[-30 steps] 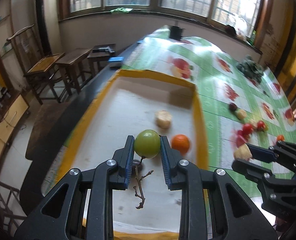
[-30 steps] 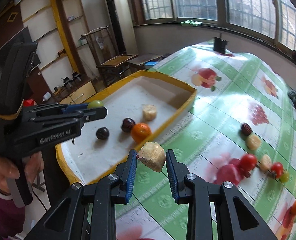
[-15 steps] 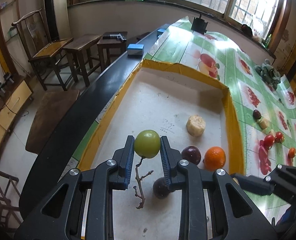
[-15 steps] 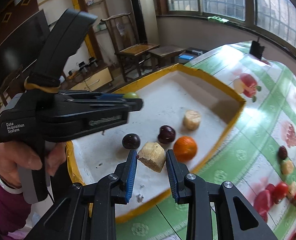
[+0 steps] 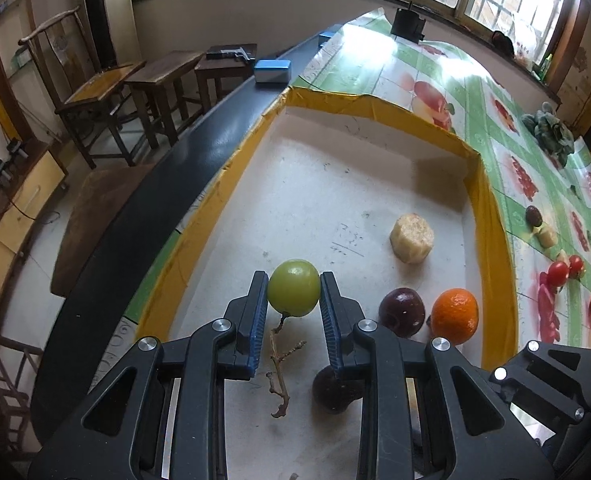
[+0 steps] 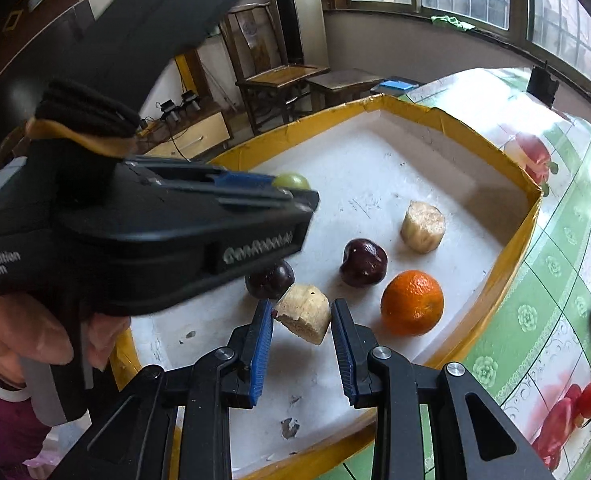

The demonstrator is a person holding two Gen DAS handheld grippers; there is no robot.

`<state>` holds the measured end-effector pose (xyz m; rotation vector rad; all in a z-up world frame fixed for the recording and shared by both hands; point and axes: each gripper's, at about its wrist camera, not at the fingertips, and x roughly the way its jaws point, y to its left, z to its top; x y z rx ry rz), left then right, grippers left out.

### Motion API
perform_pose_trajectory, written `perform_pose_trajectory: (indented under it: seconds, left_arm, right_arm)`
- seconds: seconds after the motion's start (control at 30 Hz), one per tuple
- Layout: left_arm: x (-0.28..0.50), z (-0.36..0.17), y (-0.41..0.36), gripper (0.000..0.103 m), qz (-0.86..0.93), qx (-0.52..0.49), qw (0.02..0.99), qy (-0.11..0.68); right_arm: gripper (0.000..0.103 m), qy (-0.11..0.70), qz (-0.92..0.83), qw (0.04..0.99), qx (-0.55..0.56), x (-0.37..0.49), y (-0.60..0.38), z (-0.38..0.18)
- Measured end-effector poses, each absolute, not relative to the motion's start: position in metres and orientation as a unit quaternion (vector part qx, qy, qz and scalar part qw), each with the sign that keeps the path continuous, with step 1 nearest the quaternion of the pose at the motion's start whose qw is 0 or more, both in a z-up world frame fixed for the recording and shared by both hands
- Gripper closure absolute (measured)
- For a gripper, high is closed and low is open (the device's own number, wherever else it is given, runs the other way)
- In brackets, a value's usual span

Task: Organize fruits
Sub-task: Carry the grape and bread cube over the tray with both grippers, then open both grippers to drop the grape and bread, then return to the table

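My left gripper (image 5: 293, 300) is shut on a green grape (image 5: 294, 287) with a dry stem hanging below, held above the near left part of the yellow-rimmed white tray (image 5: 375, 100). My right gripper (image 6: 301, 318) is shut on a pale sugarcane chunk (image 6: 304, 313) and holds it over the tray's near part (image 6: 491, 148). In the tray lie an orange (image 6: 412, 302), two dark plums (image 6: 362, 262) (image 6: 270, 279) and another cane chunk (image 6: 422, 226). The left gripper's body (image 6: 135, 216) crosses the right wrist view, the grape (image 6: 291, 180) at its tip.
The green fruit-print tablecloth (image 5: 535, 168) right of the tray holds cherry tomatoes (image 5: 558, 273), a dark plum (image 5: 534, 215), a cane piece (image 5: 546, 236) and leafy greens (image 5: 551, 132). A dark bench (image 5: 167, 184) with a blue box (image 5: 272, 71) runs left; chairs stand beyond.
Both grippers have moved left over the tray, still holding the grape and the cane chunk. The right one has crossed the tray's yellow rim from the tablecloth.
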<state>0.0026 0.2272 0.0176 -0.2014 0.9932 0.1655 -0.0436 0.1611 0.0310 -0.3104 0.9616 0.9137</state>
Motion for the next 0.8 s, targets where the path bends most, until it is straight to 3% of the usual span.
perform_pose_trajectory:
  seconds: [0.07,0.23,0.8]
  left_arm:
    - [0.003,0.017,0.227,0.077,0.078,-0.095,0.870,0.478]
    - [-0.001,0.024,0.227,0.058,0.080,-0.103,0.875,0.466]
    - [-0.027,0.068,0.153,0.058,0.014,-0.073,0.902,0.425]
  right_arm:
    - [0.060,0.446,0.436,0.773,-0.118,-0.041,0.156,0.033]
    - [0.060,0.446,0.434,0.775,-0.110,-0.047,0.149,0.038]
    - [0.060,0.434,0.385,0.812,-0.064,-0.067,0.058,0.061]
